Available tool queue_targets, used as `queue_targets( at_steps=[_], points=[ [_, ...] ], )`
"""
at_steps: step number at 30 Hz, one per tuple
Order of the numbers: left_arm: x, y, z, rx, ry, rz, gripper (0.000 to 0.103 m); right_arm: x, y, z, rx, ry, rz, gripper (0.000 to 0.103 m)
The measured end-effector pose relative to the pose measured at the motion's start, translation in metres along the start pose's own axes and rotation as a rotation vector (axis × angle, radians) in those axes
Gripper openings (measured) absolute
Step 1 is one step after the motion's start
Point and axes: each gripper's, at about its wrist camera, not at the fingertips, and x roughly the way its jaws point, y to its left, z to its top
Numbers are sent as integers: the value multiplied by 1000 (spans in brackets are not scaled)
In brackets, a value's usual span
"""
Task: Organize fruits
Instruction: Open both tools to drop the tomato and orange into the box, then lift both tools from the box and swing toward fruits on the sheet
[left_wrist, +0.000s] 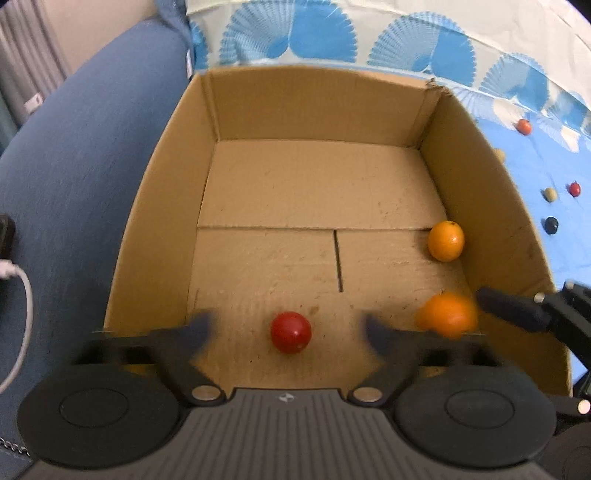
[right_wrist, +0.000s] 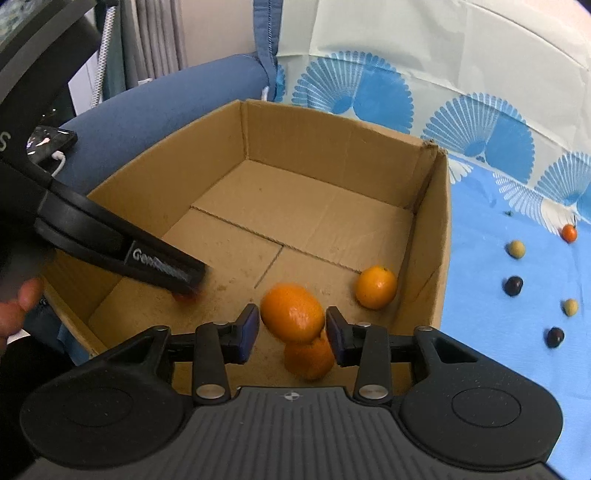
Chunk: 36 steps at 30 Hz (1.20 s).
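An open cardboard box (left_wrist: 476, 166) (right_wrist: 439, 236) stands on a blue patterned cloth. In the left wrist view my left gripper (left_wrist: 290, 326) is open over the box, and a red tomato (left_wrist: 291, 332) lies on the floor between its blurred fingers. A small orange (left_wrist: 446, 240) (right_wrist: 376, 287) rests by the right wall. In the right wrist view my right gripper (right_wrist: 292, 328) is open with a blurred orange (right_wrist: 292, 312) (left_wrist: 447, 314) between its fingers, apart from both pads. Another orange (right_wrist: 309, 359) lies below it on the box floor.
Several small fruits lie on the cloth right of the box: red ones (left_wrist: 523, 126) (left_wrist: 573, 189), pale ones (right_wrist: 516, 248) (right_wrist: 570, 307) and dark ones (right_wrist: 513, 285) (right_wrist: 555, 336). A blue cushion (left_wrist: 74, 177) with a phone (right_wrist: 50, 142) and white cable flanks the box's left side.
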Motion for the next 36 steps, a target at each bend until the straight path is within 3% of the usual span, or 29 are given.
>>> queue_targets(
  at_steps=[1,2,7,15,20,25,31,36],
  points=[
    [-5,-2,-1,6,-32,3,103,-3,1,1,-6,-13,-9,79],
    [-9,-4,0,18,-49,2,103,-6,1,2,-14,-29,-19,84],
    [-28,-14,-4,67,-64,8,103,-31,1,3,-35,-50,-30,96],
    [-83,-18,-31,23,-88,-1,103,-80,-5,-14,111,-16,-28,99],
    [-123,-12,-39,-13,-122,14,103,-121,-3,-17,142,-75,-83,99],
    [-173,-3,-44,-60,-220,-7,103,-166,3,-15,174,-132,-134,100],
    [-223,3,-56,-130,-287,-26,103,-215,17,-20,148,-210,-117,102],
    [-243,1,-70,-121,-300,18,103,-238,23,-31,173,-257,-98,102]
  ],
)
